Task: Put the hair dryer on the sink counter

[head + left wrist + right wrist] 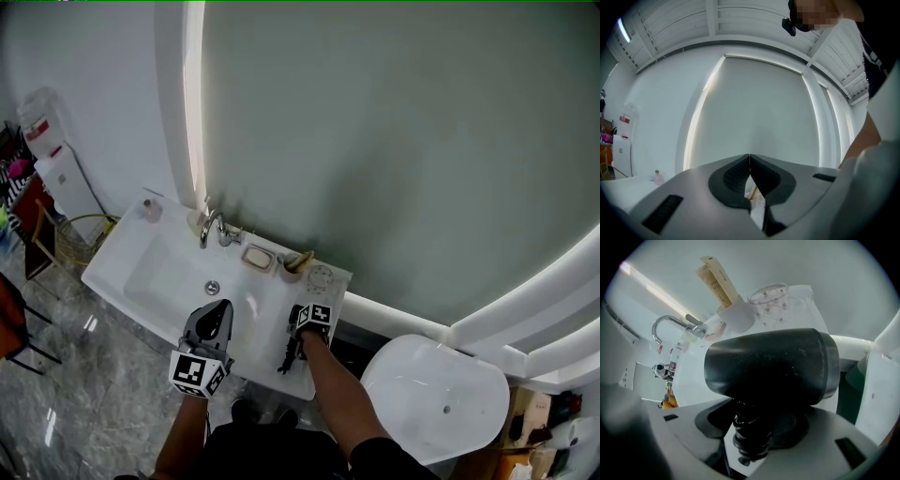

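The right gripper clamps the hair dryer by its handle, tipped down toward the counter for set-down. The left gripper, clenched and empty, hovers aside.

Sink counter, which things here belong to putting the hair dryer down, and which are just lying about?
Job in hand: hair dryer, held in the jaws of the right gripper; sink counter.

Lying about: faucet; soap dish; cup; small bottle; toilet; left gripper, jaws shut and empty.
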A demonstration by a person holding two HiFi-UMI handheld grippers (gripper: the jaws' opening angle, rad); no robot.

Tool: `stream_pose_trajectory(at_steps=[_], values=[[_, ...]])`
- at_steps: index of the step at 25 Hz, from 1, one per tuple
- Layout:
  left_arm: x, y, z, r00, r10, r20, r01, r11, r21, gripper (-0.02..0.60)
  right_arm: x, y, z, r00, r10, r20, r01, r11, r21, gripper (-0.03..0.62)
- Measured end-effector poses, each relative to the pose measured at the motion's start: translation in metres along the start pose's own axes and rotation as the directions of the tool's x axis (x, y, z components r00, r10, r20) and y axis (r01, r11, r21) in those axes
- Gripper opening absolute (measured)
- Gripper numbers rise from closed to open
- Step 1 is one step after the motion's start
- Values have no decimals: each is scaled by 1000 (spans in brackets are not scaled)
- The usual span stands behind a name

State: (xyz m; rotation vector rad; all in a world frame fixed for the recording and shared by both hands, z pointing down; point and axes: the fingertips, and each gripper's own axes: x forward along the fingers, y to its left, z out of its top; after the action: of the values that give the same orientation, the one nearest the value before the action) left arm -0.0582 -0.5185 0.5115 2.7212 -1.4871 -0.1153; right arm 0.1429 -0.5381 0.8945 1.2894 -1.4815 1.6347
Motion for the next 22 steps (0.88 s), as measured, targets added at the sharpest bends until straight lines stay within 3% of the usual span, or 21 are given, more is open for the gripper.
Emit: stream_pose_trajectory(at_steps=[4, 14, 22], values=[[-2, -1, -4, 1000, 5, -7, -5, 1000, 6, 25, 12, -14, -9, 998, -32, -51, 35, 997, 76, 220], [3, 0, -10, 1000, 6, -29, -6, 1000, 11, 25, 23, -16, -5, 995, -68, -71, 72, 996, 60, 222], [4, -6, -25, 998, 1, -59, -1, 1000, 4, 25, 24, -15, -1, 997, -70, -30, 72, 996, 49, 230]])
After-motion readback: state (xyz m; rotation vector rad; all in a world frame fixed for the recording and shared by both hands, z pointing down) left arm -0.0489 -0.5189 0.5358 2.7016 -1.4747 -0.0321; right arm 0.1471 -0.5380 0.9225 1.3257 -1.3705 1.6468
